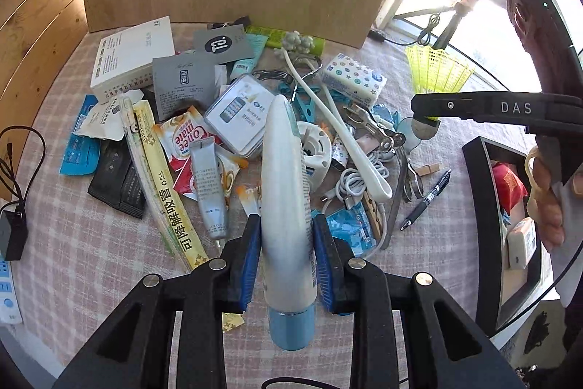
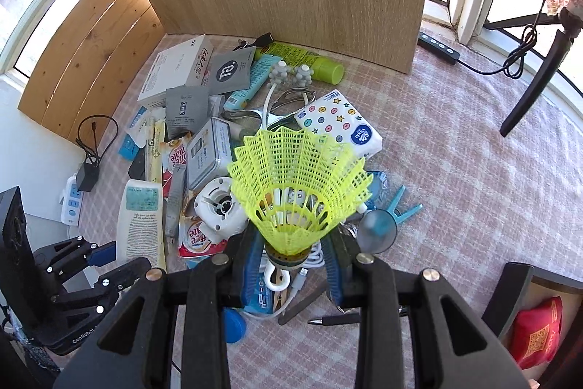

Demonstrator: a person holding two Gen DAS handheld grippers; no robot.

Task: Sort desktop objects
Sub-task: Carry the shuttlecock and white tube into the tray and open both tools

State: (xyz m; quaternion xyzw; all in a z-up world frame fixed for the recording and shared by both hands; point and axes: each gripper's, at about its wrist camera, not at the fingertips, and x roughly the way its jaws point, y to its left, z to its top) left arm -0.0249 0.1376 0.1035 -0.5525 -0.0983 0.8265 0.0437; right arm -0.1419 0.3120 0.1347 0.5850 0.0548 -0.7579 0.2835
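Tools carry one thing each: left tool (image 1: 288, 236) clamps the white tube (image 1: 286, 192), right tool (image 2: 297, 257) pinches the yellow shuttlecock (image 2: 297, 185) by its cork (we judge, for sorting away from the desk (image 2: 455, 177) pile).

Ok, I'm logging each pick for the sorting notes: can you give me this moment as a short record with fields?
left gripper: shut on white tube with blue cap, cap toward the camera
right gripper: shut on yellow shuttlecock, gripped at its cork base
surface: pink checked tablecloth
pile: sachets, tissue pack, white box, green tube, black pen
bin: black box at the table's right side, red packet inside
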